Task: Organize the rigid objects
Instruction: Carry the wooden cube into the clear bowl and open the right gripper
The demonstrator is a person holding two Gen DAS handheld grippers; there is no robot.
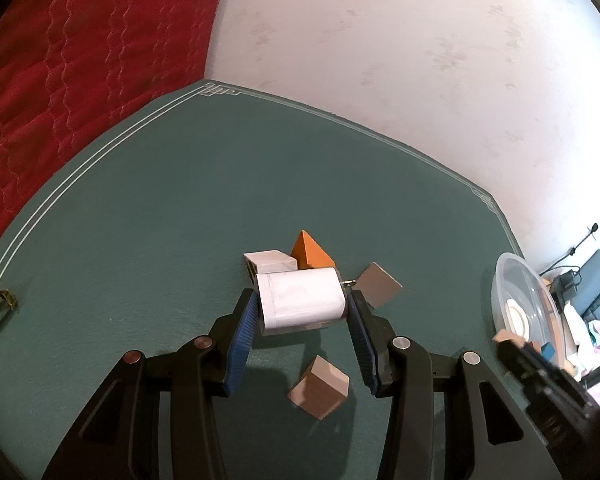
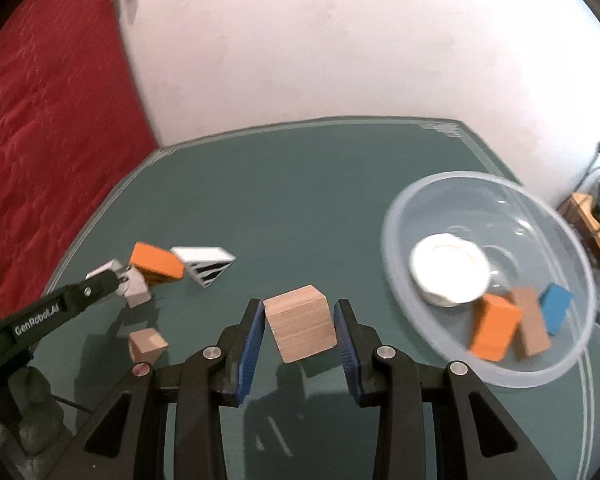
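The left gripper (image 1: 303, 307) clamps a white charger (image 1: 300, 300) above the green mat (image 1: 140, 220).

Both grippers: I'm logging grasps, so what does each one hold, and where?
Left gripper clamps the white plug-in charger block by its two side faces. Right gripper clamps the plain wooden cube by opposite side faces.

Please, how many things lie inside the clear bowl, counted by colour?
Inside the clear bowl:
White: 1, a round piece
Orange: 1, an orange block
Brown: 1, a wooden block
Blue: 1, a blue block
Total: 4
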